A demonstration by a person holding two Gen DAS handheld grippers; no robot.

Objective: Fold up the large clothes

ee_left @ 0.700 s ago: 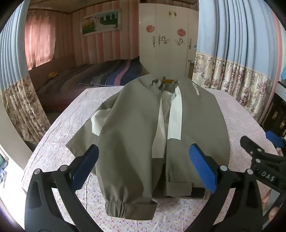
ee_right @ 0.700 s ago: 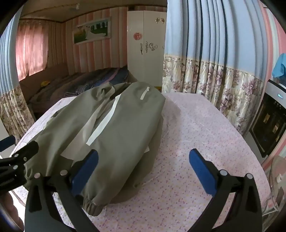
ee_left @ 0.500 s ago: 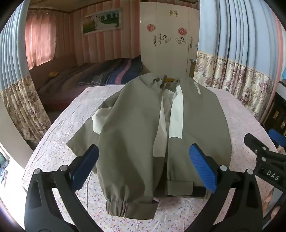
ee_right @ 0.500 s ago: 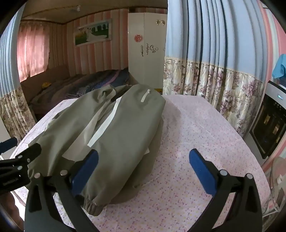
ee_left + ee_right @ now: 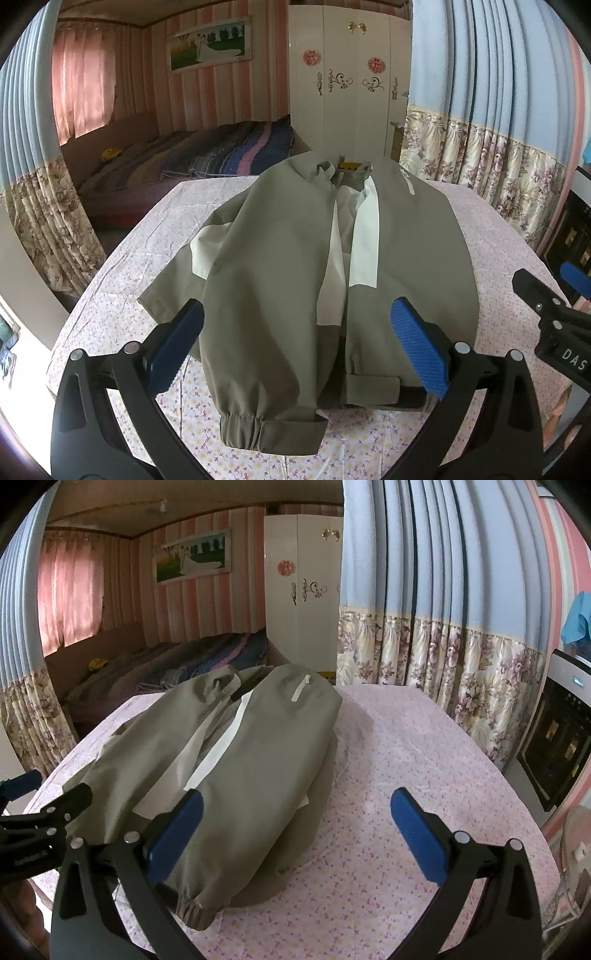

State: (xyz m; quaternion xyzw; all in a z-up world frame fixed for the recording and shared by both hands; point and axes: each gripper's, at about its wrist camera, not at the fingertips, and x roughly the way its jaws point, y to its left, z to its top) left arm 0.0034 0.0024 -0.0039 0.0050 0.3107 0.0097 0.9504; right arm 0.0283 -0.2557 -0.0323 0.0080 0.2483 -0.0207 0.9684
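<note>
The jacket (image 5: 280, 280) is lying flat on the tabletop (image 5: 147, 236), collar at the far end, hem at the near edge, both sleeves already laid inward over the body so it is forming a long narrow strip. The left gripper (image 5: 297, 343) is hovering above the jacket's near hem with its fingers (image 5: 175, 343) spread wide and nothing between them. The right gripper (image 5: 297, 827) is hovering off the jacket's right side, fingers equally wide apart and empty, one over the right sleeve, the other over bare cloth.

Judging by the layout, the step in hand is probably the lengthwise fold, hem up toward the collar. To do it well, each gripper should be coming down at a near corner of the jacket, pinching every layer there, sleeve cuff (image 5: 255, 430) included, so nothing is slipping out. Both should be lifting together and level, carrying the hem toward the collar, keeping the side edges aligned and the white lining (image 5: 364, 236) tucked inside
</note>
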